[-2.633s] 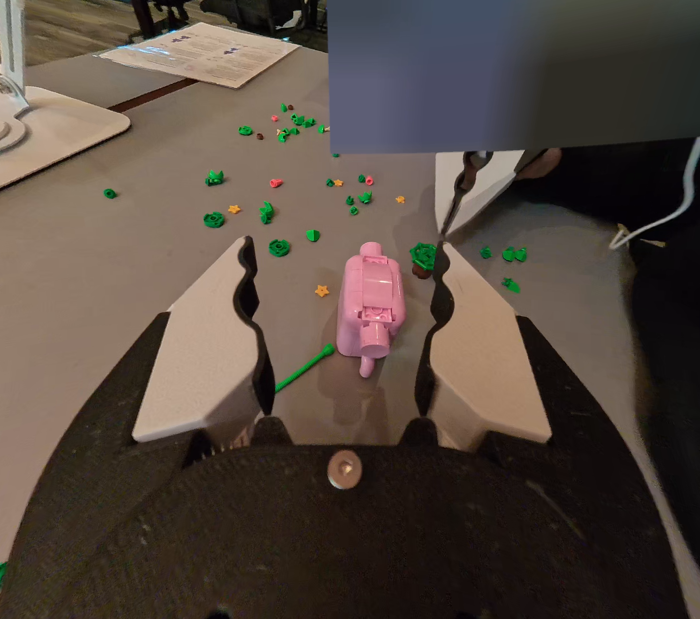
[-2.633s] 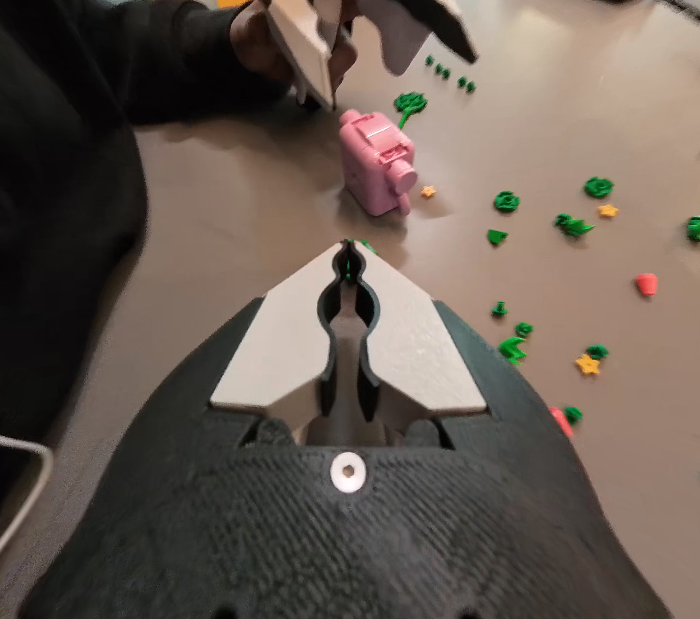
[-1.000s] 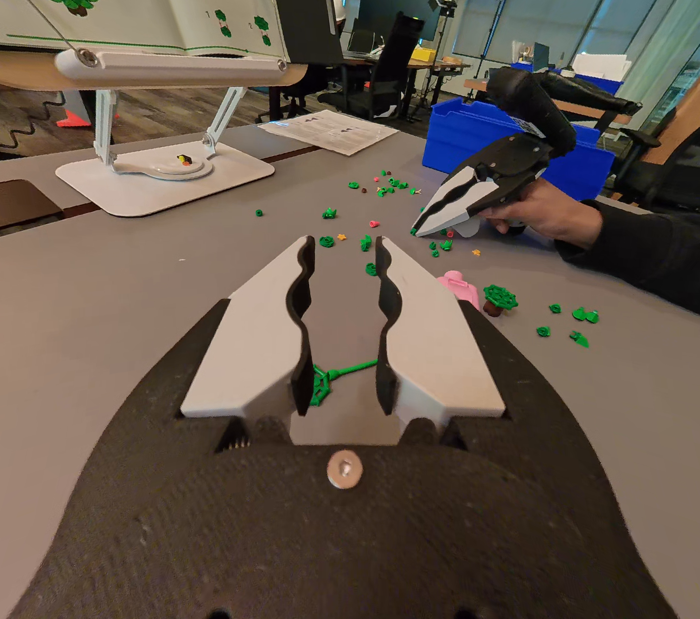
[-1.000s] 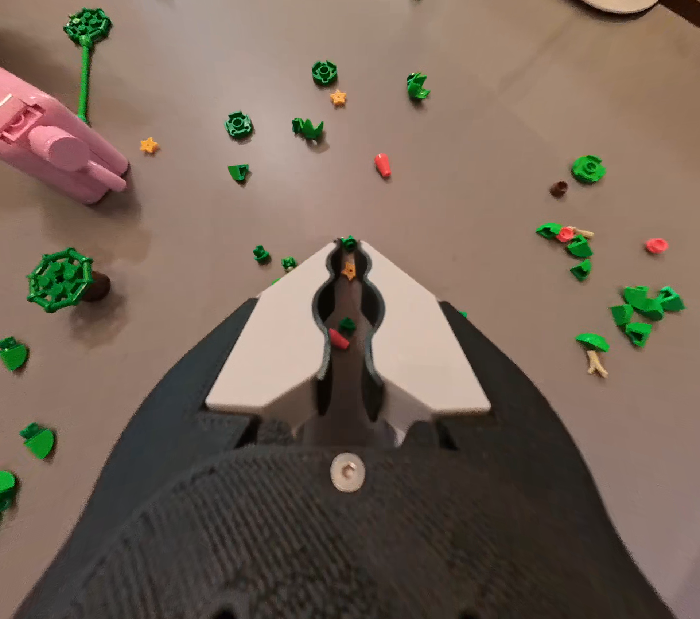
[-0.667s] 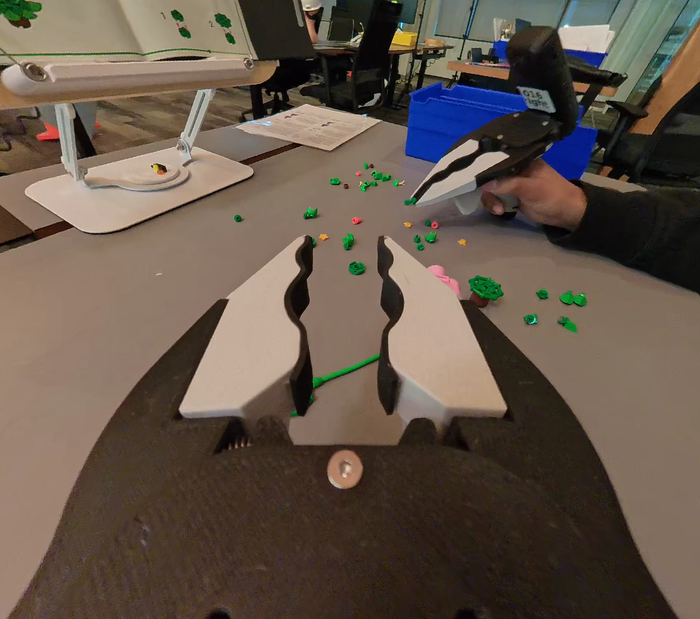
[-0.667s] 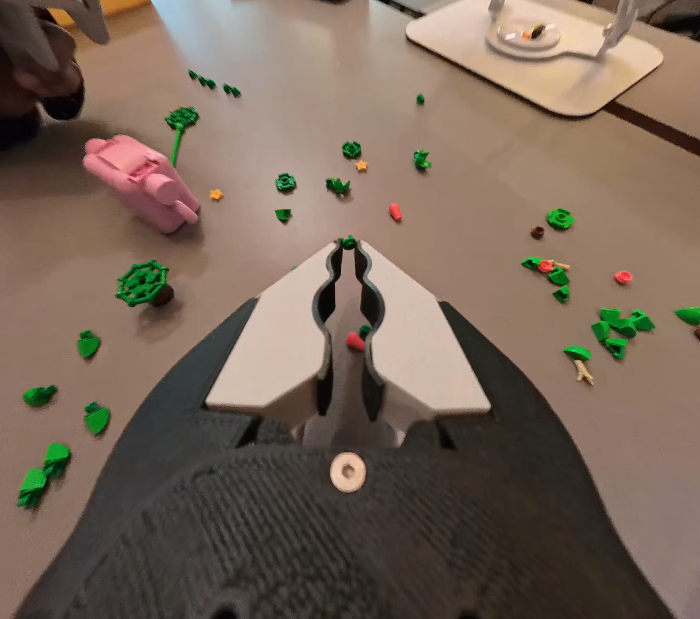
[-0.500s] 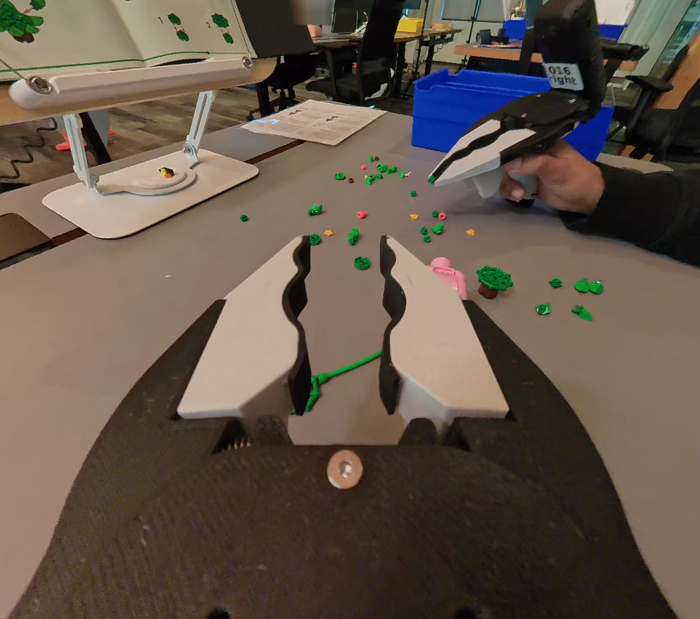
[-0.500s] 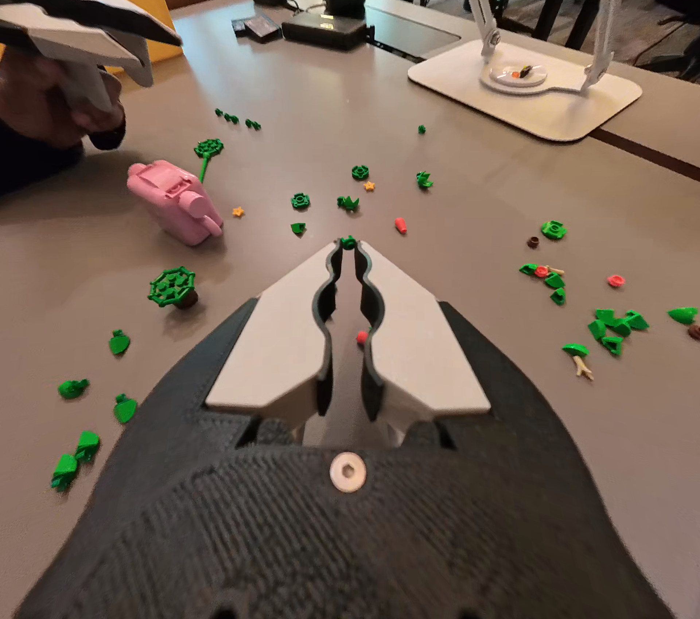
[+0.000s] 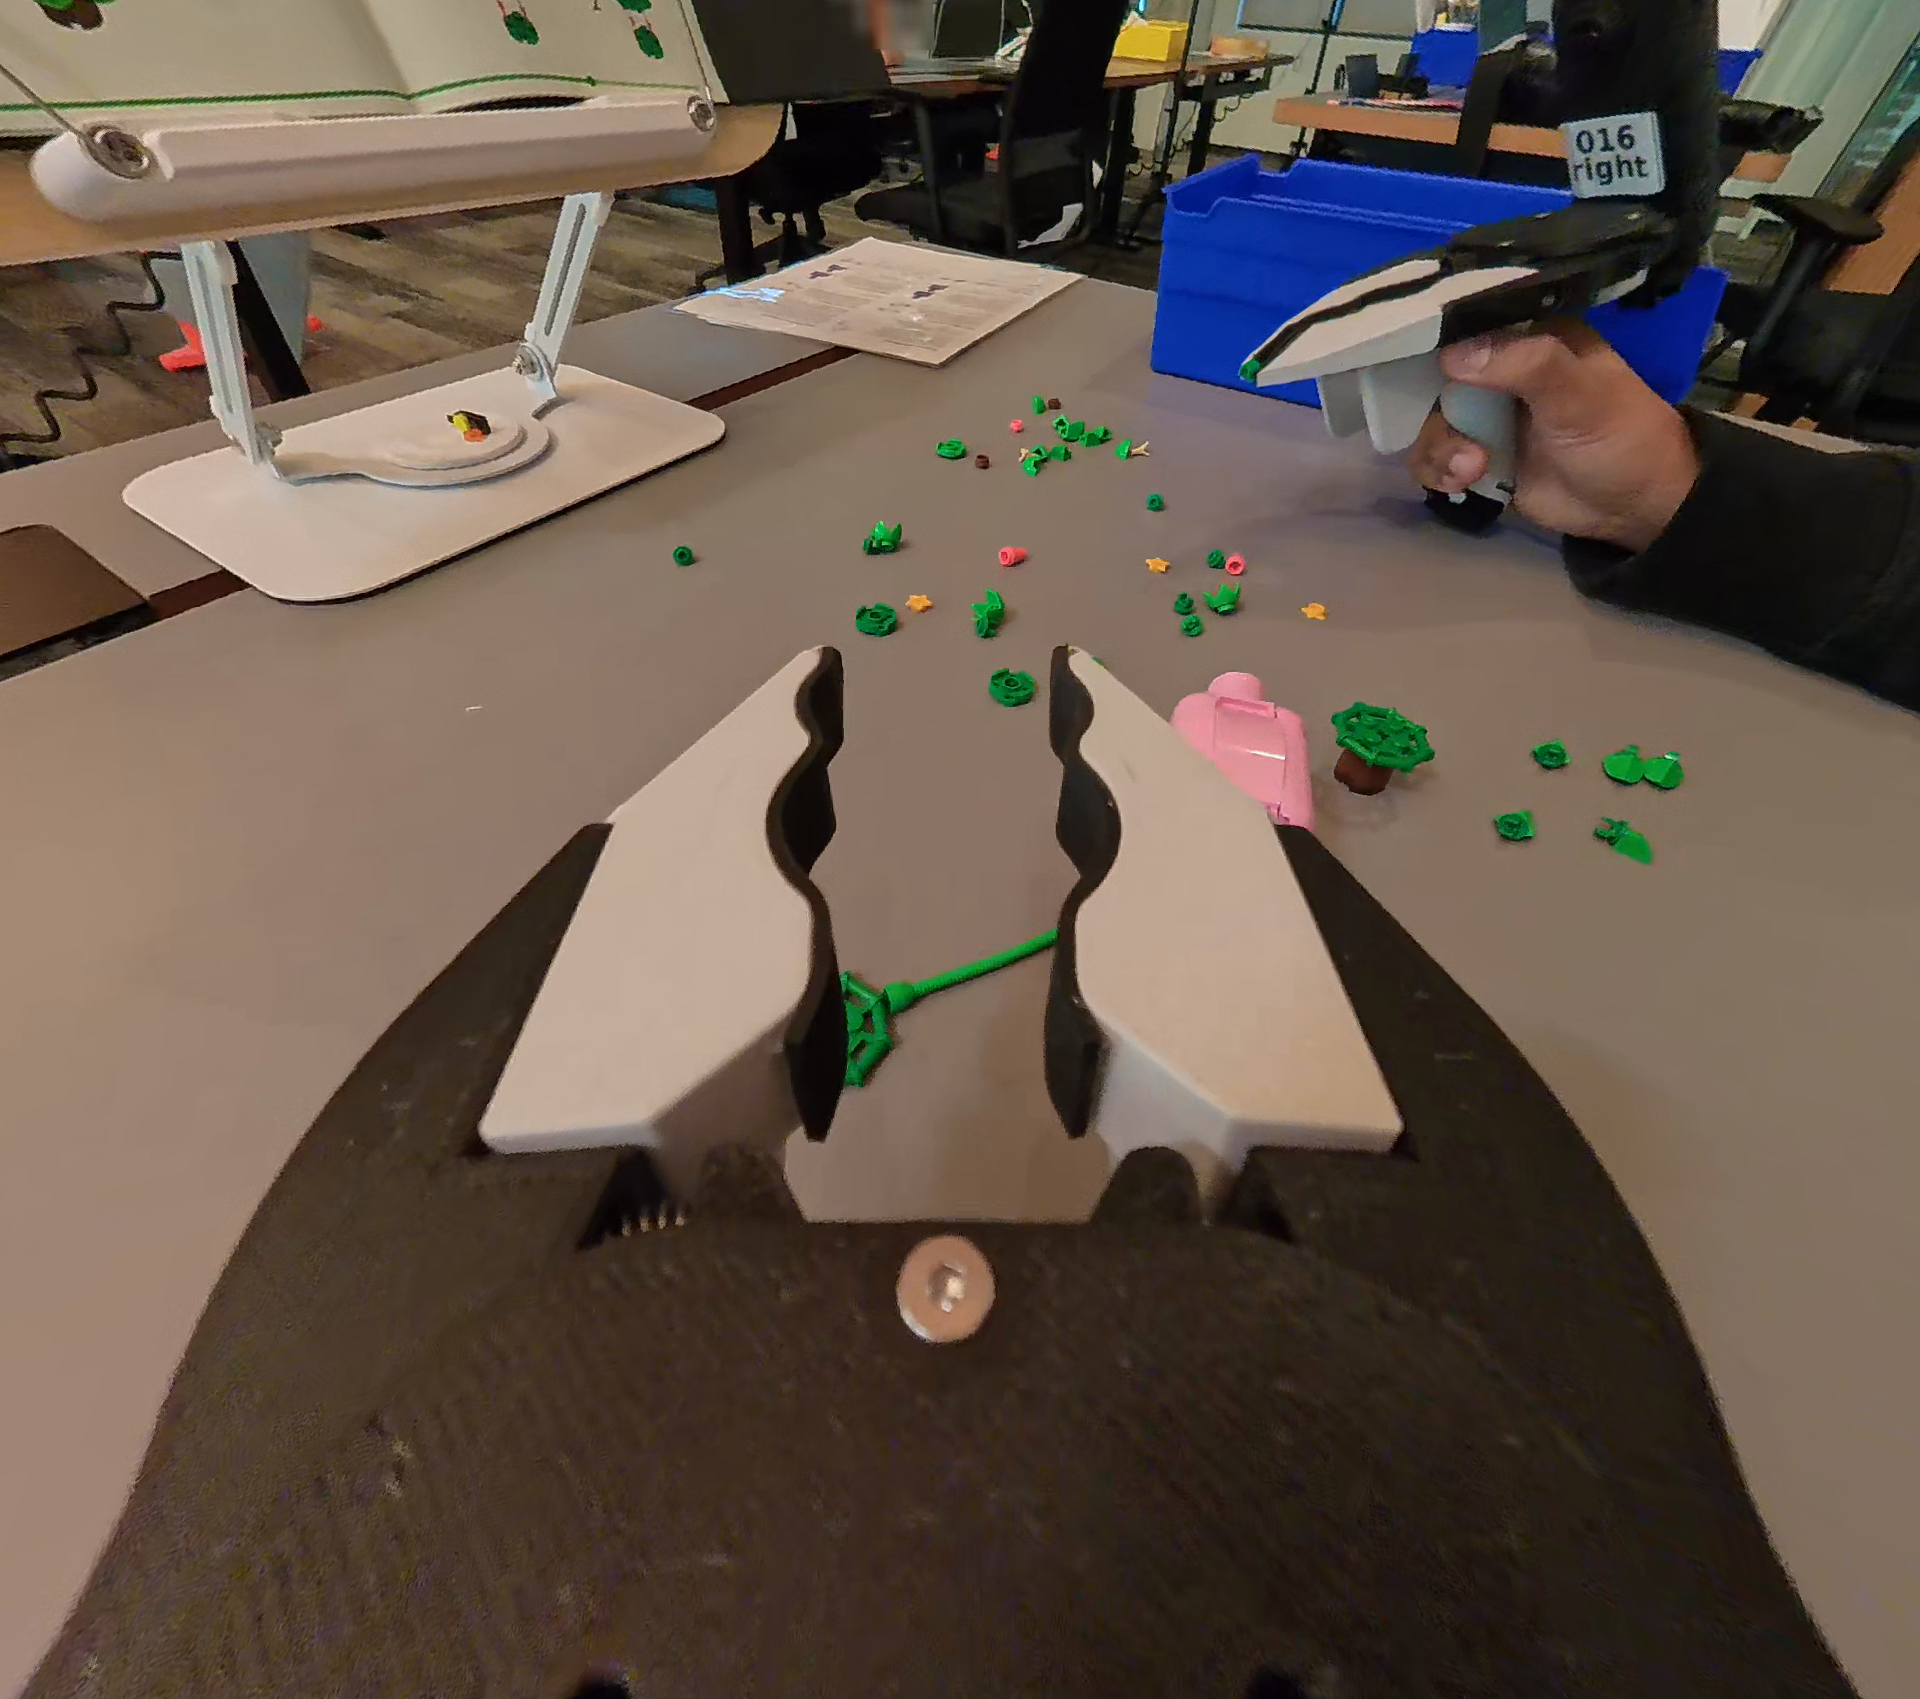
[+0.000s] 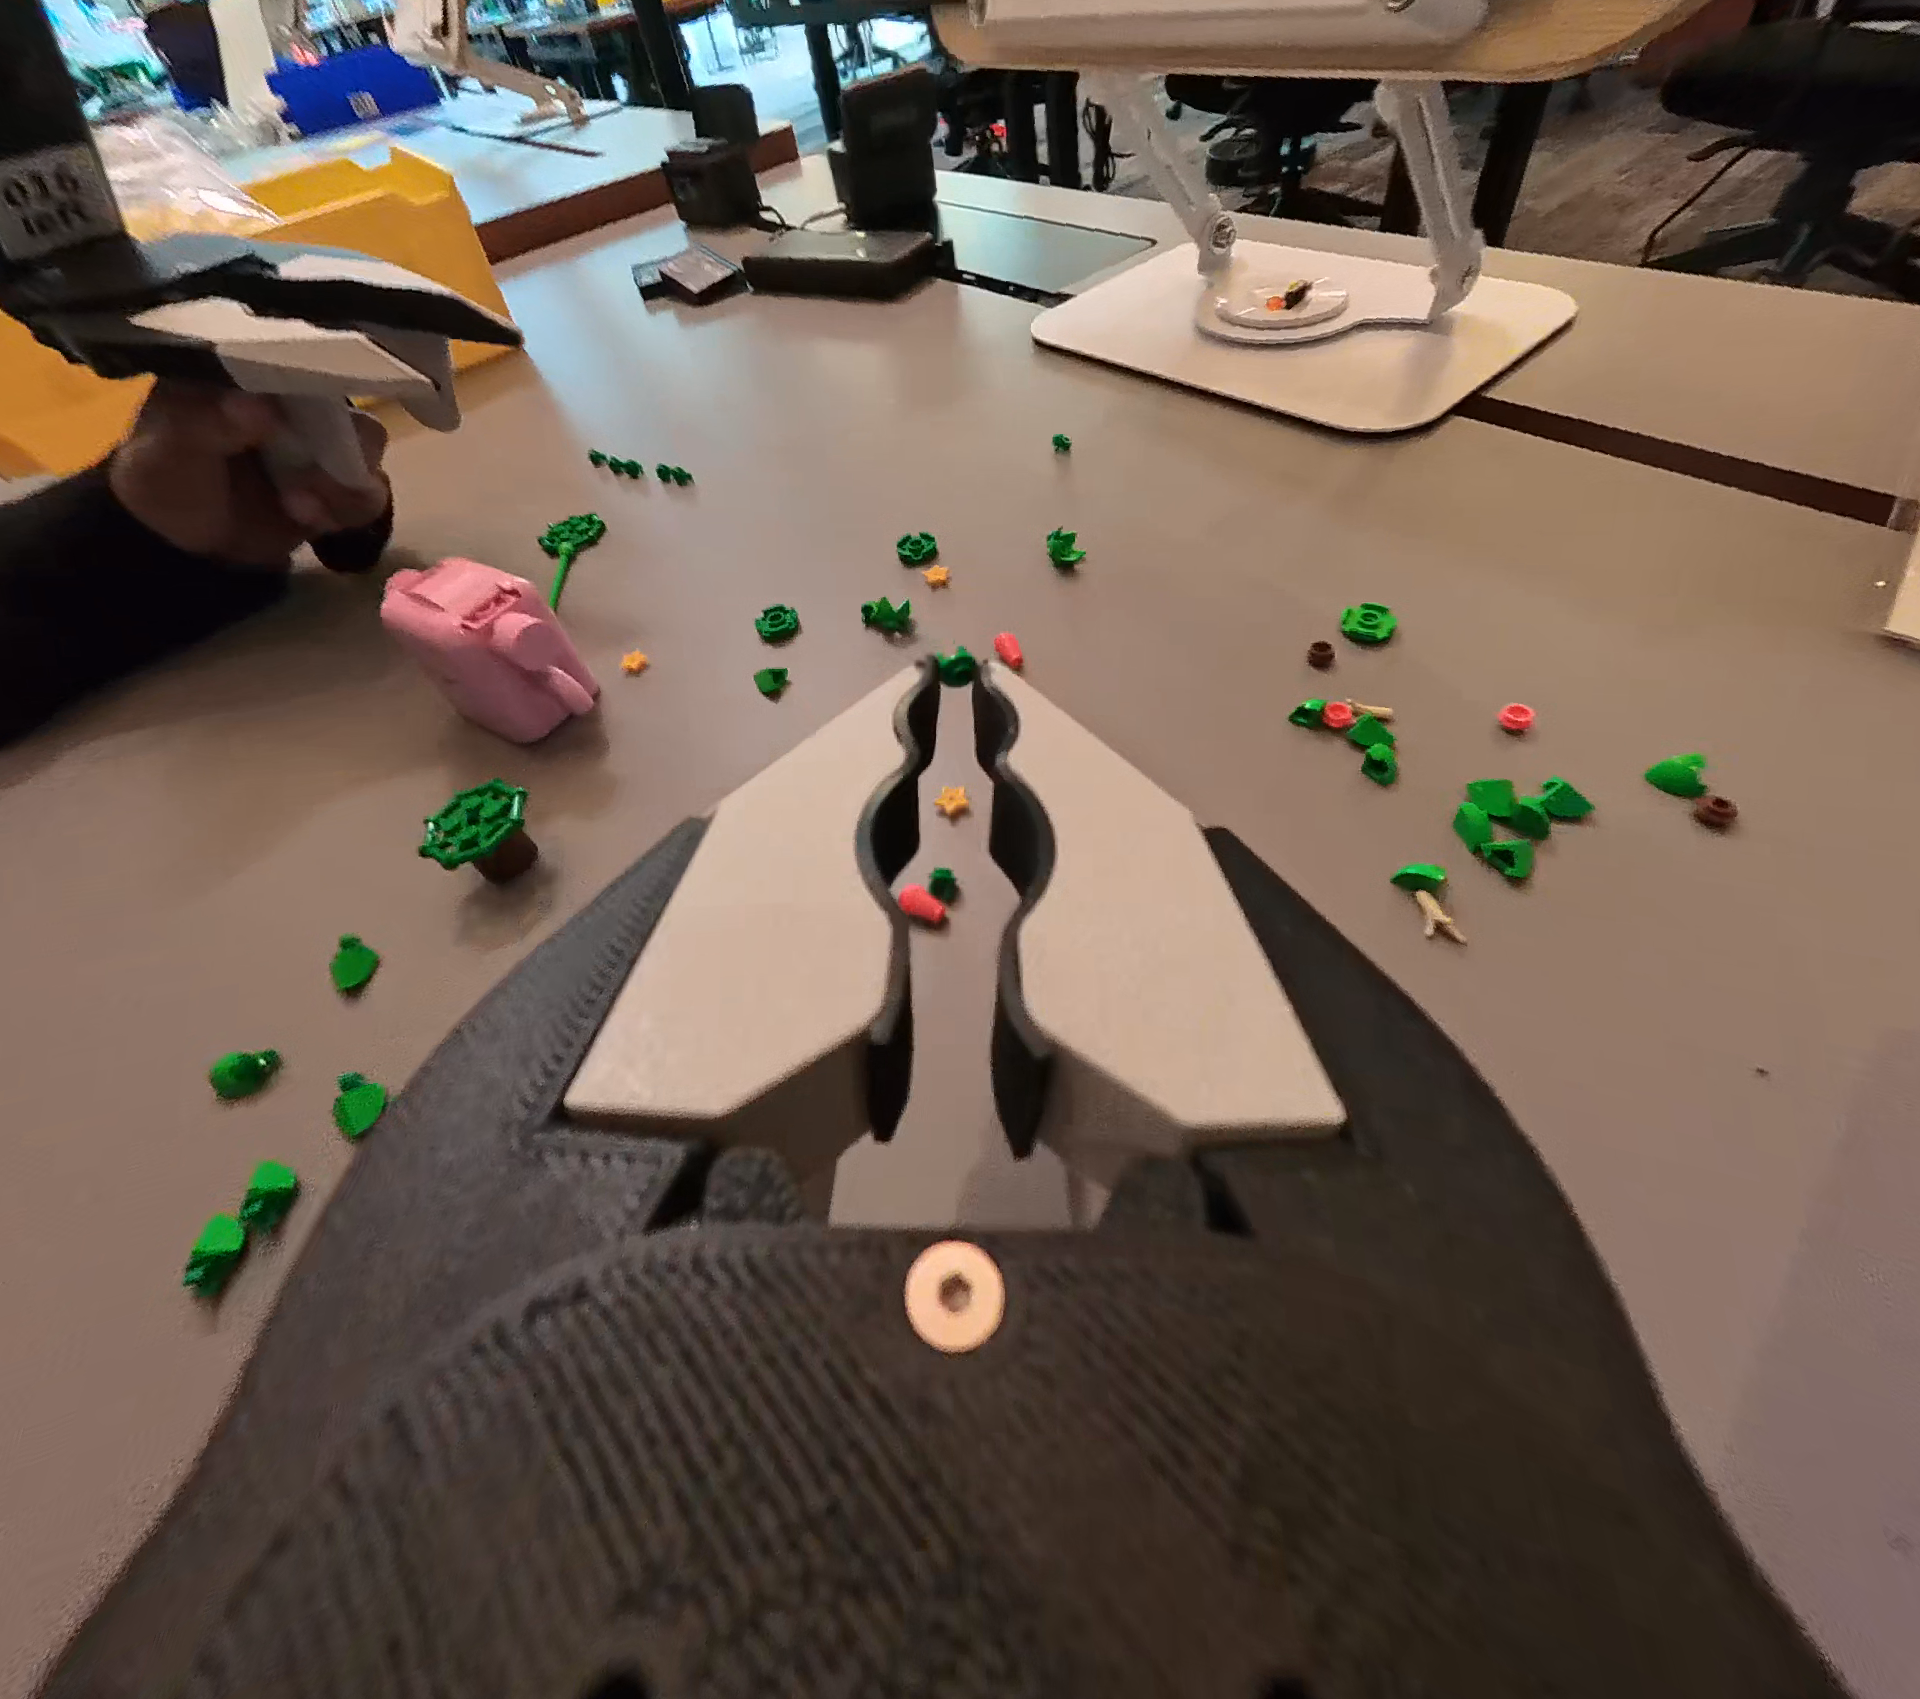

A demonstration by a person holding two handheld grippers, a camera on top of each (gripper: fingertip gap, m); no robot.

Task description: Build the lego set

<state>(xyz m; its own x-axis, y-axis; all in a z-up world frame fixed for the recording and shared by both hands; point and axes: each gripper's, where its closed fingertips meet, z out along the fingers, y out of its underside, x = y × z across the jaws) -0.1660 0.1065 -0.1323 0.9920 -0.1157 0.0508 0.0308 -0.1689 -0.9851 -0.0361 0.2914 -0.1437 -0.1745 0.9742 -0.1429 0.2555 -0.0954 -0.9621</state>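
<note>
My left gripper [image 9: 945, 662] is open and empty, held above the grey table [image 9: 416, 818]. A green stem with a web-shaped head [image 9: 935, 984] lies on the table below its fingers. A pink block body [image 9: 1242, 750] and a green web top on a brown base [image 9: 1377, 740] stand just right of it. My right gripper [image 10: 956, 673] is shut on a small green piece [image 10: 956, 667] at its tips, held in the air. It also shows in the left wrist view [image 9: 1252, 371]. The left gripper [image 10: 478, 371] shows above the pink body [image 10: 488, 662] in the right wrist view.
Several small green, orange and red pieces [image 9: 1039, 589] lie scattered over the table middle. An open instruction booklet on a white stand [image 9: 416, 465] is at the back left. A blue bin [image 9: 1351, 278] stands at the back right, a yellow bin [image 10: 364, 226] beyond the left hand. There is about 25 cm between the tips of the two grippers.
The left gripper pulled back from the pink body, tilted up and narrowed its opening. The right gripper rose from the scattered pieces with the small green piece at its tips.
</note>
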